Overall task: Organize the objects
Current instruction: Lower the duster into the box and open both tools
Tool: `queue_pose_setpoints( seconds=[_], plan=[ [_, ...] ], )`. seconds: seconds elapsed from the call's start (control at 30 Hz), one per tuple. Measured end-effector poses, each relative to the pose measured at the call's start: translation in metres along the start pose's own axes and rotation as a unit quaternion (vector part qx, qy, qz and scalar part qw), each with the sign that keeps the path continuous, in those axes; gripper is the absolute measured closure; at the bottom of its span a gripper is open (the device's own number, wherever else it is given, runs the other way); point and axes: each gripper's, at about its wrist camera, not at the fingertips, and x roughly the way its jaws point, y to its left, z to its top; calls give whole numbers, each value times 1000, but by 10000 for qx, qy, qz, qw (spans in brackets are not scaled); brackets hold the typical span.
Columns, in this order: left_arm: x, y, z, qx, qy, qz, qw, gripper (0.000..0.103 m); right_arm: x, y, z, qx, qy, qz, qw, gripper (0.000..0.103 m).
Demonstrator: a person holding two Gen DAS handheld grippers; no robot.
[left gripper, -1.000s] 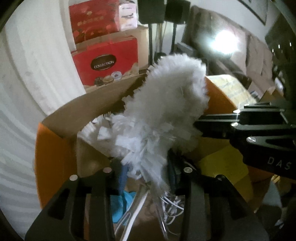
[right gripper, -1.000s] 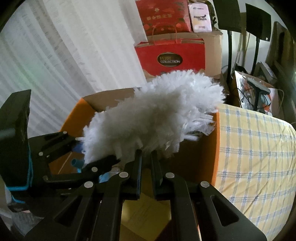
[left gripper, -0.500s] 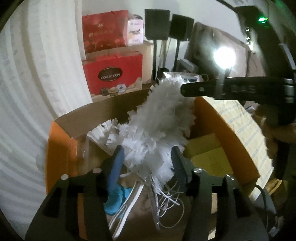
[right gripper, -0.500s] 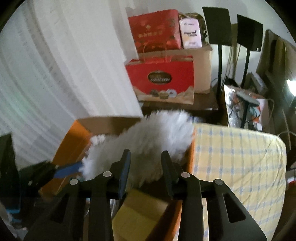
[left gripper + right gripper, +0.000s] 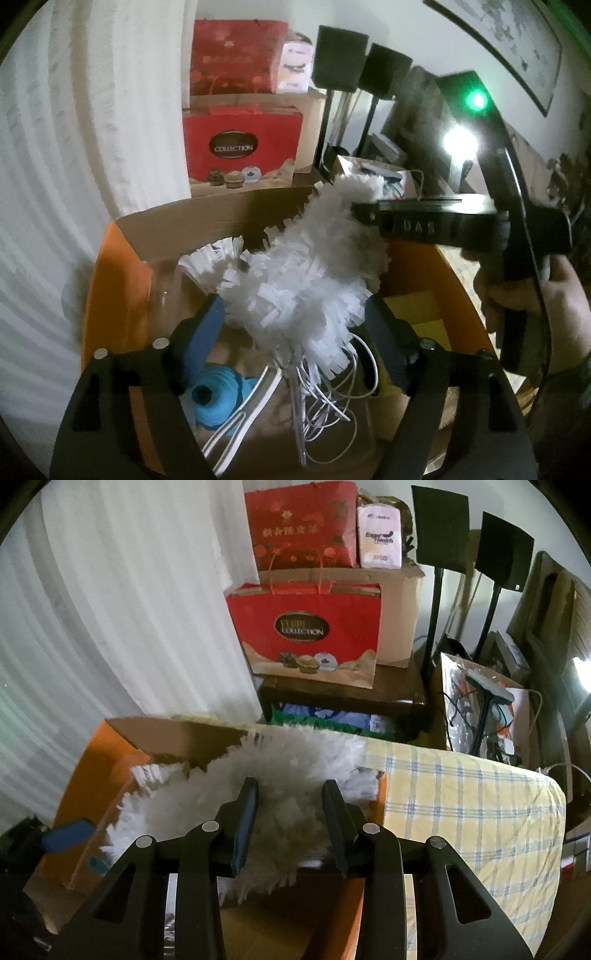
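Note:
A white fluffy duster (image 5: 306, 280) lies slanted in the orange cardboard box (image 5: 110, 280), its tip resting over the far right corner. My left gripper (image 5: 293, 310) straddles the duster's lower end; its jaws are opening and the blue pads stand clear of the fluff on both sides. In the right wrist view the duster (image 5: 288, 764) lies just beyond my right gripper (image 5: 291, 790), which is open with nothing gripped. One right gripper finger (image 5: 406, 221) hovers over the duster's tip, with a hand behind it.
Inside the box are a blue spool (image 5: 214, 398), loose white cables (image 5: 332, 391) and yellow envelopes (image 5: 417, 310). A yellow checked cloth (image 5: 461, 805) covers the surface right of the box. Behind stand a red gift bag (image 5: 306, 635), a cardboard carton (image 5: 399, 602), speaker stands and a white curtain (image 5: 129, 609).
Both grippers have let go of the duster. The left jaws spread wide, the right gripper opened and pulled back toward the right, and the duster settled lower into the box.

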Motion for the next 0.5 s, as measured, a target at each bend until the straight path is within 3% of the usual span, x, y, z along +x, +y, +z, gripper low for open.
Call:
queue_pose_setpoints(
  seconds=[0.2,0.3,0.5],
  plan=[
    [1,8,1,-286,-36,-49,9996,13,10,8,-6,-262,318,-156,9990,66],
    [-1,9,1,-330,-38,-69,9994,12,19,9,-12,-348,559,-145,9977,72],
    [-8,6,-2,-368,-70,17,9993,7,4,8,-15,-291,562,-45,9980,72]
  ],
)
